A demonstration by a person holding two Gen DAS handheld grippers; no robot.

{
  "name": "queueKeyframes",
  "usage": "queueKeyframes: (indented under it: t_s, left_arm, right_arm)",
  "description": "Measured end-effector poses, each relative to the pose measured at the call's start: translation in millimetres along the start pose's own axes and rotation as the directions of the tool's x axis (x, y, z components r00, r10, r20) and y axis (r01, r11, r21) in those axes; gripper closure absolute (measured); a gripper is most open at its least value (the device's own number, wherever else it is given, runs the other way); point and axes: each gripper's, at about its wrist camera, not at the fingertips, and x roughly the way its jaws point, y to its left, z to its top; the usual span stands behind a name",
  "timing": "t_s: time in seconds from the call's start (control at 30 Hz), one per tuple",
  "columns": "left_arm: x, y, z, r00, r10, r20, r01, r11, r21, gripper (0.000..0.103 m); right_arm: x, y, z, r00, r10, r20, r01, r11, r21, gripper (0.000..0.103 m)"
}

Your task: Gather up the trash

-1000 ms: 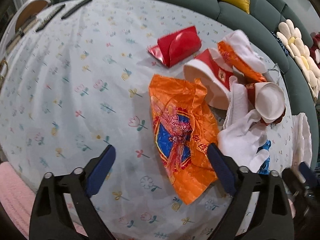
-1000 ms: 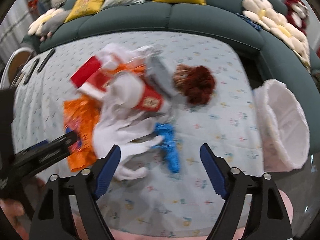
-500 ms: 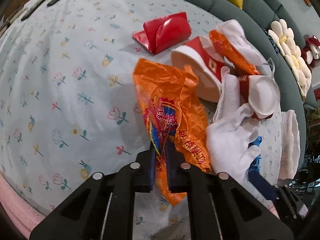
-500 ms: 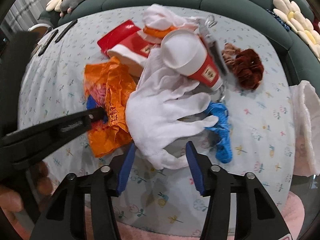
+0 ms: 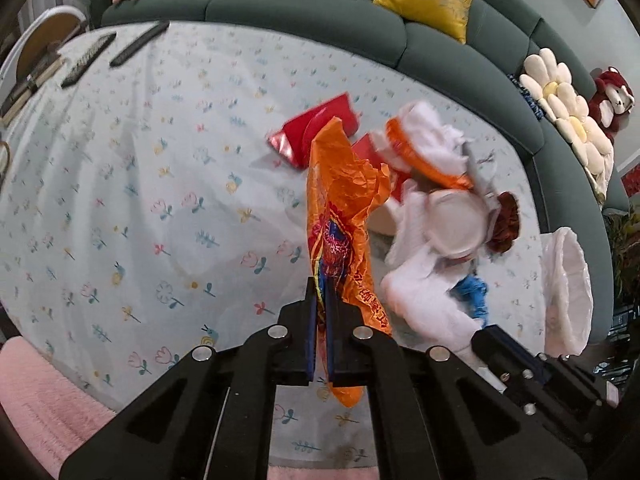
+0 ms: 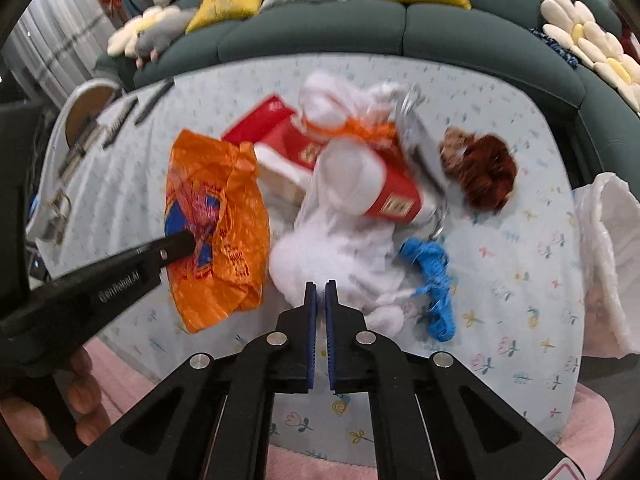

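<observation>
Both grippers have closed, and the orange wrapper is coming up off the table.

A second ago our left gripper [image 5: 320,300] stood spread over the orange wrapper [image 5: 340,216]; now its blue pads are pinched on the wrapper's lower part and it hangs lifted, clear of the floral tablecloth [image 5: 140,200]. Our right gripper [image 6: 320,294] has also gone from spread to pressed together, at the near edge of the white glove [image 6: 340,256]; we cannot tell whether any cloth is caught. We judge the first piece of trash secured; it still has to travel to the white bag [image 5: 568,292] at the table's right edge, well apart from the pile.
</observation>
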Motion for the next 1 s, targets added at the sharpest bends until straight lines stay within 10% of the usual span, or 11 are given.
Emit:
queueKeyframes:
  t_s: [0.53,0.8,1.0]
  left_arm:
    - [-62.8,-73.2,6.3,0.99,-0.06,0.128,0.043,0.991,0.13,0.1]
    - [-71.3,-59.3,10.0,0.986,-0.001,0.168,-0.019,0.993,0.115,0.1]
    - [-60.0,-24.8,8.2,0.99,0.032,0.135,-0.041,0.997,0.062,0.1]
  right_arm:
    - [-91.9,-55.1,12.6,0.975,0.011,0.221,-0.037,0.993,0.114,0.103]
    - [-61.1,-46.8,-0.4,0.989,0.064,0.134,-0.078,0.992,0.102,0.071]
    - [-36.9,-20.0,-2.4,0.993,0.091,0.076,-0.096,0.994,0.061,0.068]
